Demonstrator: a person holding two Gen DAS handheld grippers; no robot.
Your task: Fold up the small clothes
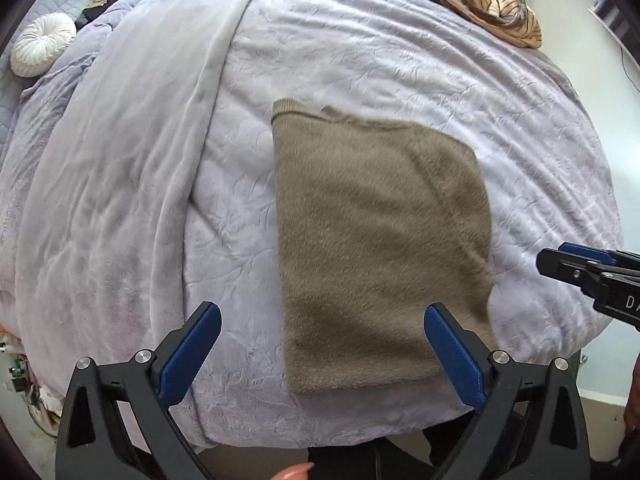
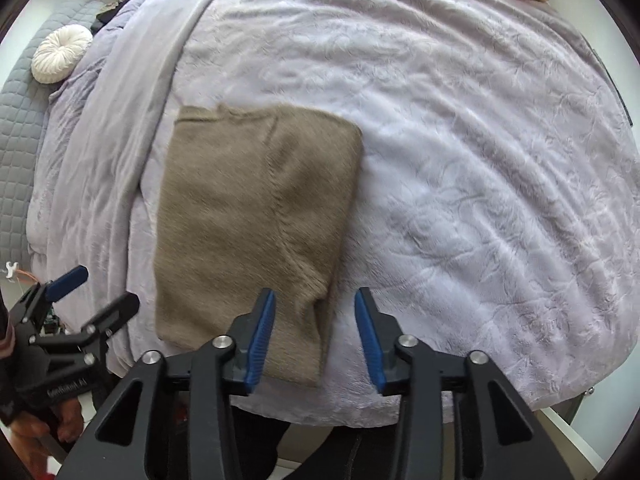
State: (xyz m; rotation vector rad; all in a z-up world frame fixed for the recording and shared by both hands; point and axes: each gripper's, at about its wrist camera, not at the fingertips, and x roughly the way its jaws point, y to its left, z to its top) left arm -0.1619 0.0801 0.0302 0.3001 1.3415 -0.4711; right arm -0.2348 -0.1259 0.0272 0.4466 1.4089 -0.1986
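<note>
A fuzzy tan garment (image 1: pixel 380 240) (image 2: pixel 252 224) lies folded into a neat rectangle on the lilac bedspread (image 1: pixel 420 64), near the bed's front edge. My left gripper (image 1: pixel 322 316) hangs above the garment's near left corner, wide open with nothing between its blue pads. My right gripper (image 2: pixel 316 300) hovers over the garment's near right corner, open about halfway and empty. Each gripper shows in the other's view: the right gripper (image 1: pixel 576 268) at the right border, the left gripper (image 2: pixel 96 288) at the lower left.
A striped beige garment (image 1: pixel 492 4) is bunched at the bed's far right corner. A round white cushion (image 1: pixel 42 44) rests at the far left beside a grey quilted headboard (image 2: pixel 20 132). The bed's front edge (image 2: pixel 360 412) drops to the floor just below the grippers.
</note>
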